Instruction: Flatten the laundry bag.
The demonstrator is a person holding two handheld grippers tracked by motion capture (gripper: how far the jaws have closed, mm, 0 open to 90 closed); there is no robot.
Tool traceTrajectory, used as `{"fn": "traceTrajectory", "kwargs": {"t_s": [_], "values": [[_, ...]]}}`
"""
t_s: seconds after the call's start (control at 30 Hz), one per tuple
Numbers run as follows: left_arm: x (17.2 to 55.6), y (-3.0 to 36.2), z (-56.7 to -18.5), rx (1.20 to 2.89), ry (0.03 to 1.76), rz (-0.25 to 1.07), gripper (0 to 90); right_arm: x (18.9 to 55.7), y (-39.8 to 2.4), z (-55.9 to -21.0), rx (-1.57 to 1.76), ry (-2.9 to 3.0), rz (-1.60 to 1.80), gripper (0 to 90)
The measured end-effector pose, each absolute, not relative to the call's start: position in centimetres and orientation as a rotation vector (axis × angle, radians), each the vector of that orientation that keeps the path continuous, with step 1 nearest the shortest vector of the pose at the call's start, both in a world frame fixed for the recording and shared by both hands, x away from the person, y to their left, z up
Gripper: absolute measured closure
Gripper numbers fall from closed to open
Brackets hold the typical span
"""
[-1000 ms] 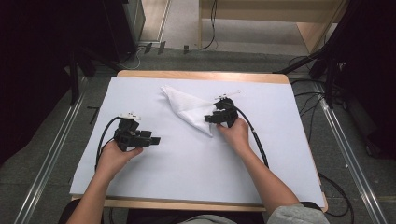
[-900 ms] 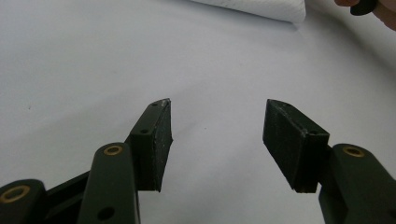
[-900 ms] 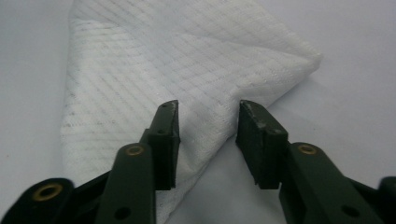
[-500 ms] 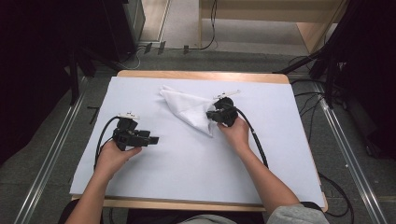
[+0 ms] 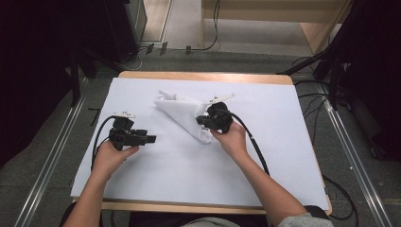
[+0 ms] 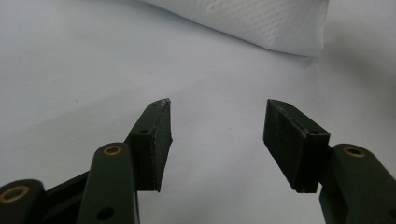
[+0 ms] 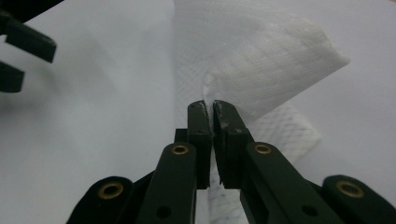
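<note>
Right claw (image 7: pixel 213 108) pinches the white cloth (image 5: pixel 182 111); left claw (image 6: pixel 217 135) wide, empty. Lift slowly, keep the fold aligned.

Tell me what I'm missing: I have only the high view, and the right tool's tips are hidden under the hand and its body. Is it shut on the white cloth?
Observer: Yes. In the right gripper view the right tool has its jaws pressed together on a raised fold of the white cloth.
Operator: And the left tool, open or shut? It looks too small to tell from above.
Observer: Open. The left gripper view shows the left tool with a wide gap between its jaws and only the white table cover between them.
Operator: Is the cloth plain?
Observer: No. Close up it has a fine woven, mesh-like texture.
</note>
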State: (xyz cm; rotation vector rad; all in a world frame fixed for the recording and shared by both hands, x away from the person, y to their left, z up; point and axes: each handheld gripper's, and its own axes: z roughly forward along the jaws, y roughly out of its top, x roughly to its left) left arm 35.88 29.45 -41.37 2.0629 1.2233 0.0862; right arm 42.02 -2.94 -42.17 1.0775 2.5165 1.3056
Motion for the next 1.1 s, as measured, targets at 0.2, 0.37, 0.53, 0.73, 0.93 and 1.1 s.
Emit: {"fn": "traceTrajectory", "kwargs": {"t_s": [0.2,0.37,0.53,0.73,0.93,1.1], "values": [[36.1,30.5,-41.3,2.058,1.260,0.117,42.7,40.8,-1.3,-42.4,1.031,2.583,1.323,86.1],[36.3,31.4,-41.3,2.031,1.285,0.124,42.7,39.9,0.0,-42.9,0.976,2.636,1.308,84.7],[36.4,31.7,-41.2,2.022,1.289,0.121,42.7,39.2,1.0,-43.6,0.950,2.681,1.299,79.9],[36.6,32.1,-41.1,2.011,1.292,0.120,42.6,38.5,1.5,-43.7,0.907,2.728,1.290,73.1],[37.1,32.7,-41.2,1.985,1.312,0.108,42.6,37.7,0.8,-43.1,0.893,2.722,1.307,70.5],[37.7,31.9,-41.3,2.002,1.290,0.098,42.0,37.4,-0.8,-42.9,0.928,2.698,1.312,70.9]]}}
